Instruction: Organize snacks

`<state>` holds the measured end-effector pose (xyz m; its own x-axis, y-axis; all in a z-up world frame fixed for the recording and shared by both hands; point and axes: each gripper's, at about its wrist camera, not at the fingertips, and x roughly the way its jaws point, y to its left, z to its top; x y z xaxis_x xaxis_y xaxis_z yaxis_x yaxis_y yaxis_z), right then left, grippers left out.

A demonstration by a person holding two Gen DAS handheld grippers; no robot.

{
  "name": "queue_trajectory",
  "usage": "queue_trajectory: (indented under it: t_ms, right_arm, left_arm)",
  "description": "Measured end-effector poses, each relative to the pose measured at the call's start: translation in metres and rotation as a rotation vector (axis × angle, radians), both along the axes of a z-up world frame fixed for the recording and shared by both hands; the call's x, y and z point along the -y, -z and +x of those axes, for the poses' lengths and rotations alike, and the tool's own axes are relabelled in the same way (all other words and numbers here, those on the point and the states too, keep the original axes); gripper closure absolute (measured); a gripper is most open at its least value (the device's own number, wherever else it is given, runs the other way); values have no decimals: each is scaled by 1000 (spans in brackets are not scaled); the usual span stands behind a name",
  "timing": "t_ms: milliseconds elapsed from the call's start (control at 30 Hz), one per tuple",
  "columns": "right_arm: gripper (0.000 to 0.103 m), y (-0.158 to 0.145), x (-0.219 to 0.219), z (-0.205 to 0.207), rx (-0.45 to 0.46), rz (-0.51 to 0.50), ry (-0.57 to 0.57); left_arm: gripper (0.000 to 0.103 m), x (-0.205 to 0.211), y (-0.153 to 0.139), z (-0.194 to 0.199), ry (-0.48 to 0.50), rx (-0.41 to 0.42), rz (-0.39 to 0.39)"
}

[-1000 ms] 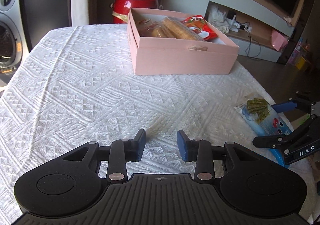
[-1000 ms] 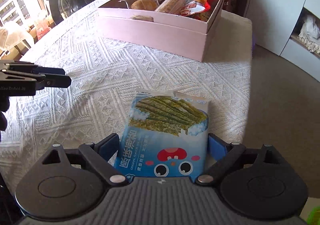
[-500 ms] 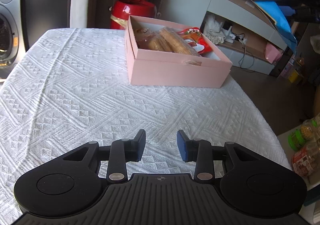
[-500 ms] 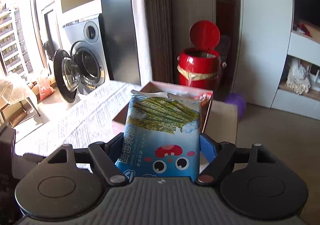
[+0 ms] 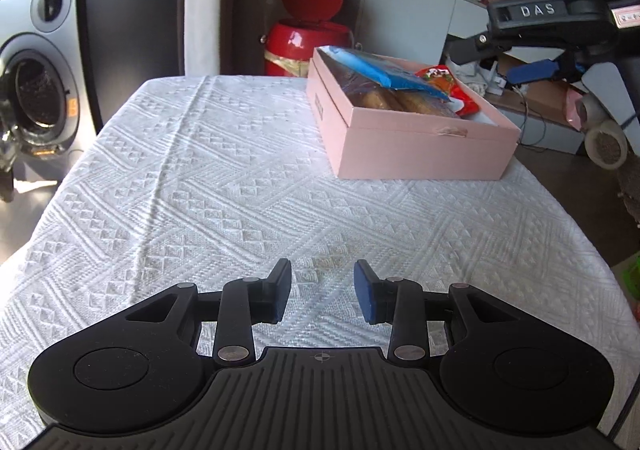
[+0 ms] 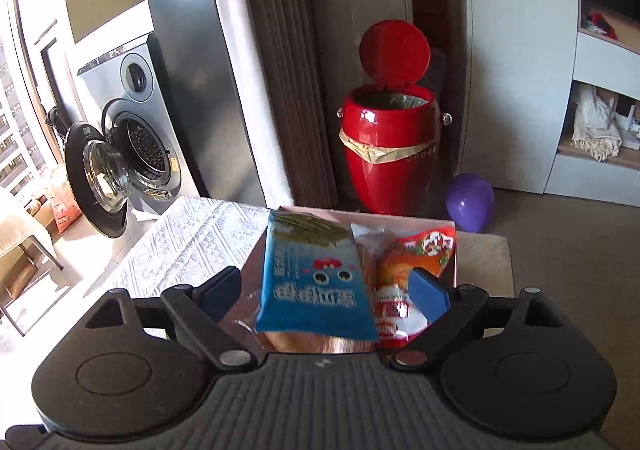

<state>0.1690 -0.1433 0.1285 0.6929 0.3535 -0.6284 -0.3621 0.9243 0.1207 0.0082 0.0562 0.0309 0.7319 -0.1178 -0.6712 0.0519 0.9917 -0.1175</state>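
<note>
The blue seaweed-snack packet lies flat in the open pink box, on top of the wrapped bread rolls and beside a red snack bag. In the left wrist view the blue packet rests slanted over the box's left half. My right gripper hovers above the box with its jaws opening. The packet is seen between them, but neither pad touches it. My left gripper is low over the white tablecloth, open with nothing between its fingers. The right gripper shows at the upper right there.
A red lidded bin stands behind the table. A washing machine with its door open is at the left. A purple balloon lies on the floor. The table's edge drops off right of the box.
The right gripper lifted the blue packet from the table's right edge, carried it up and over the pink box, and let it go there. The left gripper barely shifted.
</note>
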Motion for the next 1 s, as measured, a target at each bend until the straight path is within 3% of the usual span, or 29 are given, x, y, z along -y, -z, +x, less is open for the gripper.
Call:
queue_trajectory:
  t_ms: [67, 200, 300, 333, 500, 733, 1000]
  right_arm:
    - [12, 27, 5, -39, 14, -50, 38]
    - [12, 80, 15, -97, -54, -91, 66]
    - [12, 109, 21, -121, -108, -107, 99]
    - [10, 115, 21, -130, -79, -109, 115]
    - [0, 122, 19, -146, -39, -139, 175]
    - [0, 126, 23, -155, 20, -107, 218]
    - [0, 125, 23, -156, 21, -105, 219]
  left_arm:
    - [64, 5, 8, 0, -4, -13, -4]
    - [59, 27, 13, -6, -11, 32, 95]
    - [51, 38, 16, -10, -20, 51, 100]
    - [49, 41, 16, -12, -27, 55, 98]
    - [46, 58, 20, -19, -46, 94, 137]
    - [46, 56, 20, -20, -49, 99, 123]
    - [45, 57, 21, -18, -54, 98, 128]
